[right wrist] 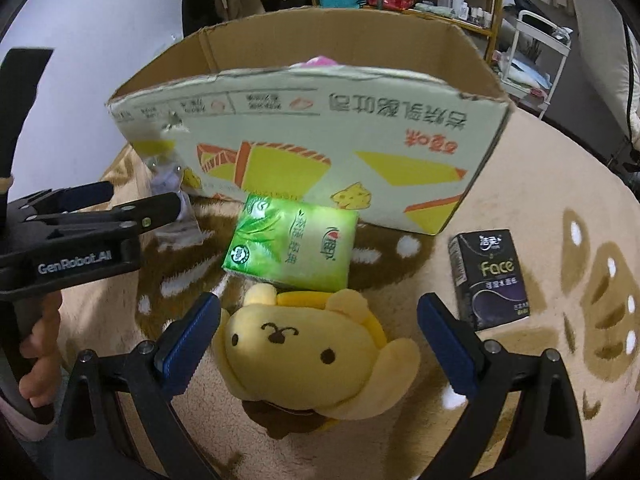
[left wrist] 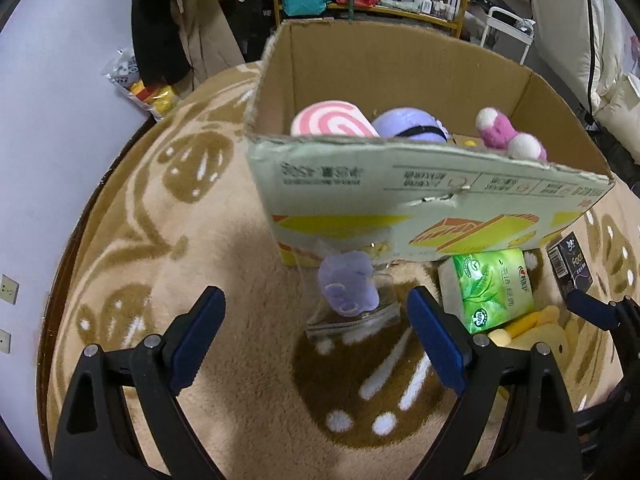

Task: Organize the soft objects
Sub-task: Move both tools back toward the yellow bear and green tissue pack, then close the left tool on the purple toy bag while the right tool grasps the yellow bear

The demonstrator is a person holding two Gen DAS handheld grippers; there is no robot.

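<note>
I've got both grippers over the beige/brown patterned rug, pointing steeply down. Left gripper: jaws wide, nothing between the pads. Just ahead of it at 12 o'clock sits a small purple plush in a clear zip bag, lying on the rug right at the foot of the cardboard box; pads aren't touching it.

Right gripper: jaws wide too, w/ the yellow dog plush lying face-up between the fingers. Pads stand clear of it on both sides, so no grip. At 12 o'clock from that plush, touching its cap end, is a green tissue pack, which leans against the box front. Black "Face" tissue pack lies on the rug at approx 2 o'clock, well apart from the plush.

Box is open-topped, printed w/ yellow cheese graphics. Inside, from the left wrist view: a pink-and-white swirl plush at the left, a lavender plush beside it, and a pink-and-white bone-shaped plush toward the right.

In the right wrist view, the left gripper shows at 9 o'clock, w/ a hand on its handle.
</note>
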